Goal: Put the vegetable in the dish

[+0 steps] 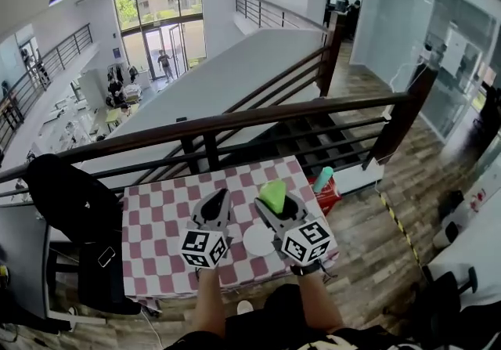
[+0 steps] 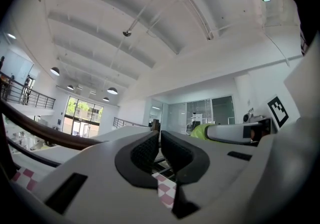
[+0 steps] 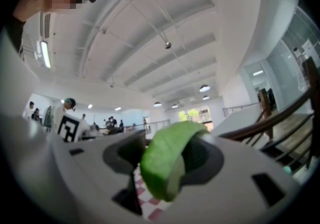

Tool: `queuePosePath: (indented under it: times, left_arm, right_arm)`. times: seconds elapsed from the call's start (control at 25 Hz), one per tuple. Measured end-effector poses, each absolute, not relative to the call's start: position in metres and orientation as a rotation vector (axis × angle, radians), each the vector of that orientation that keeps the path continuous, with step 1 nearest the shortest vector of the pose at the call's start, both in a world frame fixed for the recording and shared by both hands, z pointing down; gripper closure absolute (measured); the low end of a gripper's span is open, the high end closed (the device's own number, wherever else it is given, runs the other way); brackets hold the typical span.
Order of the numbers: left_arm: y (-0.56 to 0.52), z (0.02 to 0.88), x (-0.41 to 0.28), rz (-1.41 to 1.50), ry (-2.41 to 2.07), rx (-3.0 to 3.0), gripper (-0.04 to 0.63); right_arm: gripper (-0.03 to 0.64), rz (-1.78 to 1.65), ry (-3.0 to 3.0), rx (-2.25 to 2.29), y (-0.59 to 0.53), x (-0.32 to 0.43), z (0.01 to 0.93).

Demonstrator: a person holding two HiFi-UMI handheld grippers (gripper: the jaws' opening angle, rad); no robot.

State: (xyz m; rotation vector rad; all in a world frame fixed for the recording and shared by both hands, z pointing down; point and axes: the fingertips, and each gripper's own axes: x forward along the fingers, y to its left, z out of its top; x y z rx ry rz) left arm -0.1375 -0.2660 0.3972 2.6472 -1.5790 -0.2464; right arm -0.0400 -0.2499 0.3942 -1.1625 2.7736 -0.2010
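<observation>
Gripping a smooth, curved, perhaps plastic vegetable (image 3: 161, 170), the right gripper (image 1: 274, 201) hovers

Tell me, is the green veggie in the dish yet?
Not yet. Done: the right gripper has grabbed the green vegetable and holds it up off the checkered table. In hand: it carries the vegetable close to the white dish. Left to do: lower it into the dish, which looks empty, and let go. The left gripper is shut with nothing in it.
</observation>
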Motion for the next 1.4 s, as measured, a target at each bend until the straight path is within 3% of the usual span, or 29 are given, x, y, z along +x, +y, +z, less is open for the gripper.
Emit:
queuePosePath:
  times: [1.08, 1.32, 1.4]
  left_arm:
    - [-0.269, 0.623, -0.101, 0.341, -1.016, 2.678, 0.545]
    - [-0.243, 0.666, -0.08, 0.468, -0.663, 2.731, 0.411]
    - [-0.229, 0.675, -0.069, 0.494, -0.506, 2.749, 0.292]
  right_arm:
    - [0.396, -1.081, 2.749, -0.96, -0.274, -0.031, 0.638]
    - [0.396, -1.215, 2.698, -0.88, -0.261, -0.034, 0.674]
    - [0.396, -1.292, 2.606, -0.803, -0.258, -0.034, 0.675]
